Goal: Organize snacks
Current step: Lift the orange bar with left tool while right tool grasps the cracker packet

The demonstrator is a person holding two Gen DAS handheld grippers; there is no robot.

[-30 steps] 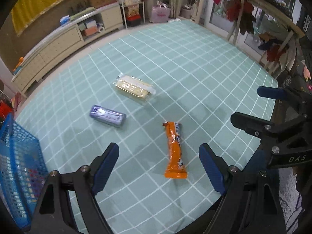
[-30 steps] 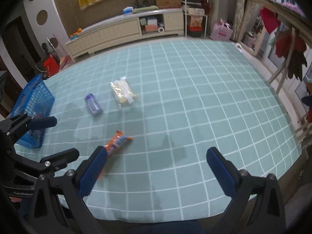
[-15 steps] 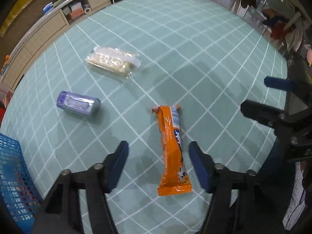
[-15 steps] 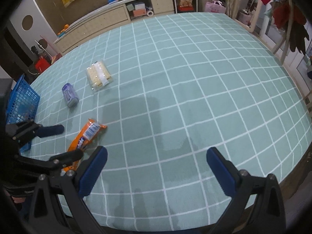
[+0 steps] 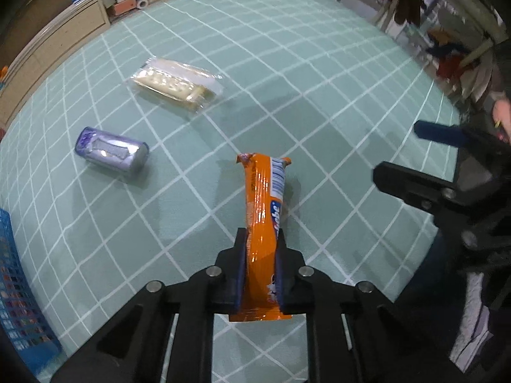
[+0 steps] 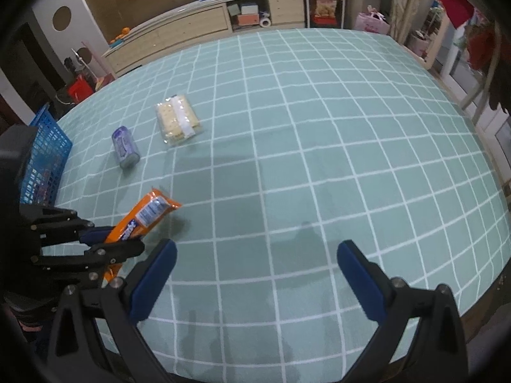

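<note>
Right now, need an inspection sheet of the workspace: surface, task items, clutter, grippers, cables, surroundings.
Surface: table under a teal checked cloth; nothing spilled.
Job's things: orange snack bar gripped at its near end, far end out toward the cloth; purple packet and clear cracker pack lying flat, apart; blue basket at the left edge.
Clutter: nothing seen.
Grippers: left gripper shut on the orange snack bar; right gripper open, empty, above the cloth.
Cables: nothing seen.
Surroundings: long low cabinet behind the table, shelf rack, pink bag.
</note>
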